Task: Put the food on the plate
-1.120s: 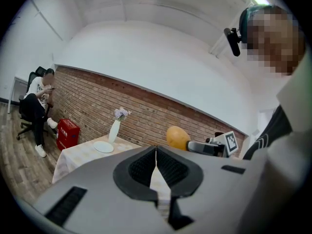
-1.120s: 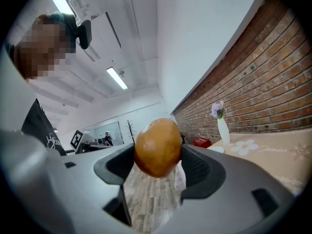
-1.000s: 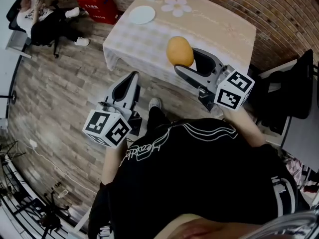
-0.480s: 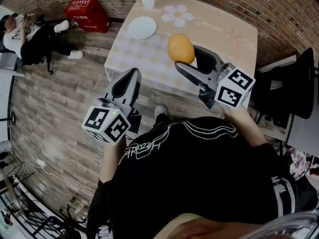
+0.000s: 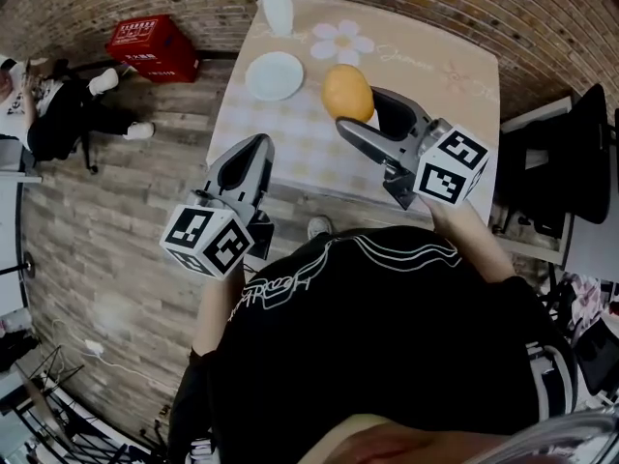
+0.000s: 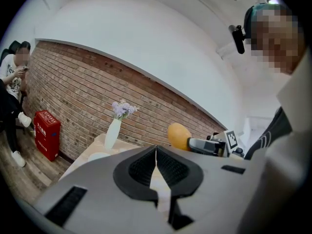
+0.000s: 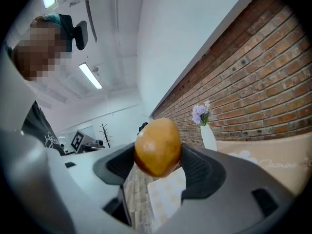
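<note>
An orange-yellow round food item (image 5: 347,92) is held in the air above the table (image 5: 426,75), with my right gripper (image 5: 360,116) shut on it. In the right gripper view the food (image 7: 158,146) fills the gap between the two dark pads. A small white plate (image 5: 275,74) lies on the table's left part, to the left of the food. My left gripper (image 5: 253,155) hangs shut and empty near the table's front edge; in its own view my left gripper (image 6: 156,152) has its pads pressed together.
A white vase with lilac flowers (image 5: 277,8) stands at the table's far edge behind the plate. A red crate (image 5: 153,46) sits on the wooden floor to the left, and a person (image 5: 48,114) sits beyond it. A dark chair (image 5: 566,172) stands at the right.
The table, plate and vase have come nearer and lower in the head view as I step forward. The right gripper still carries the food, now closer to the plate.
</note>
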The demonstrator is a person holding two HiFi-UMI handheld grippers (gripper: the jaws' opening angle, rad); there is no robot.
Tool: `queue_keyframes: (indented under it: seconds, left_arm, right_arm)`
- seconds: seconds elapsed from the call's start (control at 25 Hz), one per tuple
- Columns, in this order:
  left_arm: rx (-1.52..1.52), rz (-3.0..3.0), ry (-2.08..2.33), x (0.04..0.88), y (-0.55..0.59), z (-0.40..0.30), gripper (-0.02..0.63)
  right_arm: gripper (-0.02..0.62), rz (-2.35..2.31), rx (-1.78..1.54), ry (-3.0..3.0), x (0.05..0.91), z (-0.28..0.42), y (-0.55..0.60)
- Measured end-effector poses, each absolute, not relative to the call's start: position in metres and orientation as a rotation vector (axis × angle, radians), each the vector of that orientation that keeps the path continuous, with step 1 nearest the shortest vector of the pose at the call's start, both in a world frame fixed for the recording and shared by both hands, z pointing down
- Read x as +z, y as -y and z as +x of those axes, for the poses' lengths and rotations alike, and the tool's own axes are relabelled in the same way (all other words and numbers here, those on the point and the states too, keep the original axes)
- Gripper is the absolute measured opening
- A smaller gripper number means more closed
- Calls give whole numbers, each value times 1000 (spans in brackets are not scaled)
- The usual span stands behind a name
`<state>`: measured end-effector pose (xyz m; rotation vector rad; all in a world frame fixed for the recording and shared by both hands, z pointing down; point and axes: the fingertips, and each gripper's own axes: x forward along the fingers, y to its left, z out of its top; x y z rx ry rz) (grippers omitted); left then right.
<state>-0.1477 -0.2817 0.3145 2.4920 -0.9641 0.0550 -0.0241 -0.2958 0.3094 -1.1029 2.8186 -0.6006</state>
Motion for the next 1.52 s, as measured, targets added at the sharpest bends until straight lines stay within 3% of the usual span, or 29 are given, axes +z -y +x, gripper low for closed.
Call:
queue_keyframes:
  seconds: [0.8,1.52]
  left_arm:
    - [68,2395,930,369,373,-193,8]
    - [96,2235,945,439,399,-225,8]
  right_arm:
    - [278,-1200,-669,-2880,360,-73,406]
    - [278,-1331,-689,-3097,463,-108,487]
